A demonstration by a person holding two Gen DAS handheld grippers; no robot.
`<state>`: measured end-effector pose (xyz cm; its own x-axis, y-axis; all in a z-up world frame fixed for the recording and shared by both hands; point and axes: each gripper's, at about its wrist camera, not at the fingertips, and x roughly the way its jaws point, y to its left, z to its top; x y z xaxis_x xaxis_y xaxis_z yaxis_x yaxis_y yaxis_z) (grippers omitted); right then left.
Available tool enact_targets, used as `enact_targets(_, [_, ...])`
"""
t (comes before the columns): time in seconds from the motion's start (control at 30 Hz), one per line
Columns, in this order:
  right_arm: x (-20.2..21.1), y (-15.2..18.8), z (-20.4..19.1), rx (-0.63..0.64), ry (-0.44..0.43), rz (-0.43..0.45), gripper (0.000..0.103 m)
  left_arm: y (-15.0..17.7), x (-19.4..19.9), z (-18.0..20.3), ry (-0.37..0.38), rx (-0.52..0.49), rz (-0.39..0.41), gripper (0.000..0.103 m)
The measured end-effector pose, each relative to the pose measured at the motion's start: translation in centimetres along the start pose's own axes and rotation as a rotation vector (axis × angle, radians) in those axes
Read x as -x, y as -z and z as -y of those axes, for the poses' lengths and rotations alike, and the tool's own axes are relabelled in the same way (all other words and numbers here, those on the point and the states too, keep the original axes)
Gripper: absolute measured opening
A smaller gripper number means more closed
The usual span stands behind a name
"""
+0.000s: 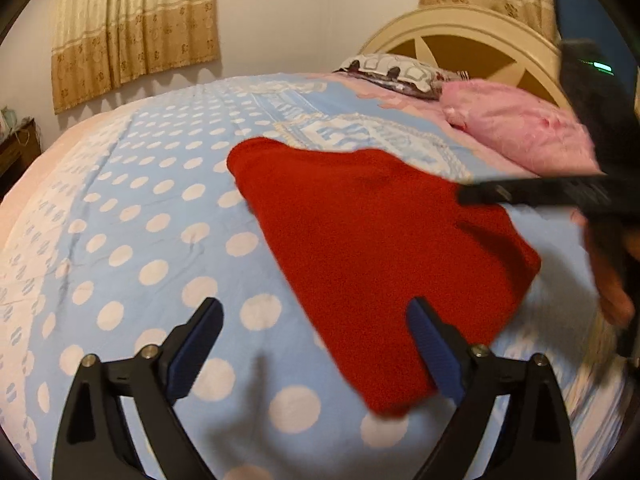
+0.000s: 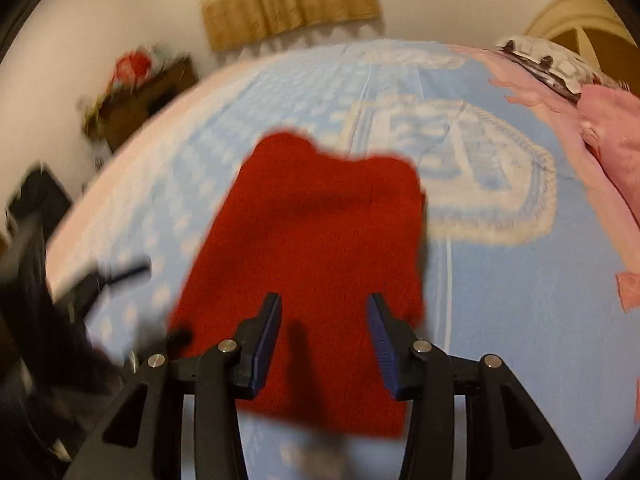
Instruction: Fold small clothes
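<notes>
Currently: red garment (image 1: 372, 248) lies centre frame, flat on bed (image 1: 120, 216); your left claw (image 1: 316, 344) wide, right claw (image 2: 324, 336) half-open, both empty, poised for folding.

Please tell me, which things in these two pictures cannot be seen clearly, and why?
- Left wrist view: the right gripper is motion-blurred and cut off by the right edge.
- Right wrist view: the side table and what stands on it are smeared by blur.
- Right wrist view: the red garment near edge is hidden behind the gripper fingers.
</notes>
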<state>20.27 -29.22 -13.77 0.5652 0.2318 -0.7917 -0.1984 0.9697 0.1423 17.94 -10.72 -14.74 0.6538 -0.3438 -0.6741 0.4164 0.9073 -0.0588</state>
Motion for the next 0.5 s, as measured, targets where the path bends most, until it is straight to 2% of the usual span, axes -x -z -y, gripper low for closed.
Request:
enact_targets(0.07, [-1.1,1.8,0.6,0.005,0.024,-0.047,0.045,0.5,-0.3,0.3,0.002,-0.024,-0.004,0.103])
enact_targets(0.13, [-1.6,2.8,1.1,0.029,0.069,-0.019,0.045,1.1,-0.7,0.5,0.005,-0.041,-0.005,0.103])
enact_targets(0.23, [-1.2,2.7,0.9,0.032,0.069,-0.024,0.046,1.3,-0.7,0.8,0.005,-0.054,-0.011,0.103])
enact_targets(0.33, [0.2,1.8,0.9,0.023,0.012,0.011,0.046,0.8,0.1,0.6,-0.006,-0.051,-0.007,0.103])
enact_targets(0.4, [1.1,1.1,2.0,-0.02,-0.027,0.049,0.047,0.3,1.1,-0.2,0.003,-0.012,0.012,0.103])
enact_targets(0.5, [1.0,-0.2,3.4,-0.078,-0.062,0.071,0.055,-0.6,1.7,-1.6,0.008,0.059,0.024,0.103])
